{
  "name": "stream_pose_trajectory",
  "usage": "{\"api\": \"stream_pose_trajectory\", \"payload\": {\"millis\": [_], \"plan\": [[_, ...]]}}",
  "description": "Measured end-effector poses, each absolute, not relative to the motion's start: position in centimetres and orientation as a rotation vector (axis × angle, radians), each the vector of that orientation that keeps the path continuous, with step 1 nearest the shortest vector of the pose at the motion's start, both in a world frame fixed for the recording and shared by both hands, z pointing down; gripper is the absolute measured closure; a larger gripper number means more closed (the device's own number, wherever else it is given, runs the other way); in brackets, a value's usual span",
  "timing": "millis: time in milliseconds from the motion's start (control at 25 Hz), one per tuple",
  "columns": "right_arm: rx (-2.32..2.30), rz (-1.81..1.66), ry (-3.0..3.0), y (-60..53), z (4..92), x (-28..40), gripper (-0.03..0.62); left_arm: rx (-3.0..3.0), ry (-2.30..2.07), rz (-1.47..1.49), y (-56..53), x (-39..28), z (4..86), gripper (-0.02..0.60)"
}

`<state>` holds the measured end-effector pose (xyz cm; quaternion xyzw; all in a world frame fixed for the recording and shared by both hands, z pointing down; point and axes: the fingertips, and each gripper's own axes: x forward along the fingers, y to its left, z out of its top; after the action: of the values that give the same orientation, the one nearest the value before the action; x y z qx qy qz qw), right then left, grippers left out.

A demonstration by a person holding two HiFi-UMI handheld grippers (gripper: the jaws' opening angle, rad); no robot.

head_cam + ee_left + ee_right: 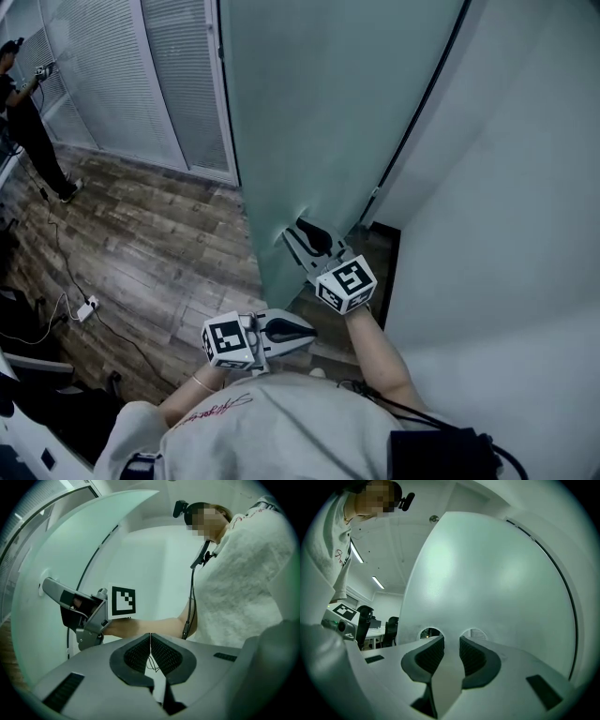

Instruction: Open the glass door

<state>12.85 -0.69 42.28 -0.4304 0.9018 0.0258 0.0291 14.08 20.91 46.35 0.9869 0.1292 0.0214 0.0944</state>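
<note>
Glass door (319, 112) stands ahead of you, its free edge turned toward you and a dark gap showing between it and the white wall (506, 187) on the right. So it looks partly open, not wide. Your right gripper (302, 230) is at that near edge, low on the panel. Its jaws are drawn in to a narrow slot with the glass between them, just short of two round holes (430, 632) in the panel, so it looks like a firm pinch on the door. Your left gripper (307, 329) hangs close to your body, jaws pressed together on nothing and taking no part. What's left, by my reading, is the swing itself: carry the edge round until the way through is clear. Another person (23, 103) stands far off to the left, well apart from the door.
</note>
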Motion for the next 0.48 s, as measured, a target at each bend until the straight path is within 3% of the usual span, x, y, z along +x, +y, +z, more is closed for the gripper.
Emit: {"api": "stream_pose_trajectory", "payload": {"millis": [480], "plan": [[-1.231, 0.096, 2.784, 5.9, 42.8, 18.1, 0.482, 2.894, 0.587, 0.131, 24.4, 18.1, 46.8, 0.563]]}}
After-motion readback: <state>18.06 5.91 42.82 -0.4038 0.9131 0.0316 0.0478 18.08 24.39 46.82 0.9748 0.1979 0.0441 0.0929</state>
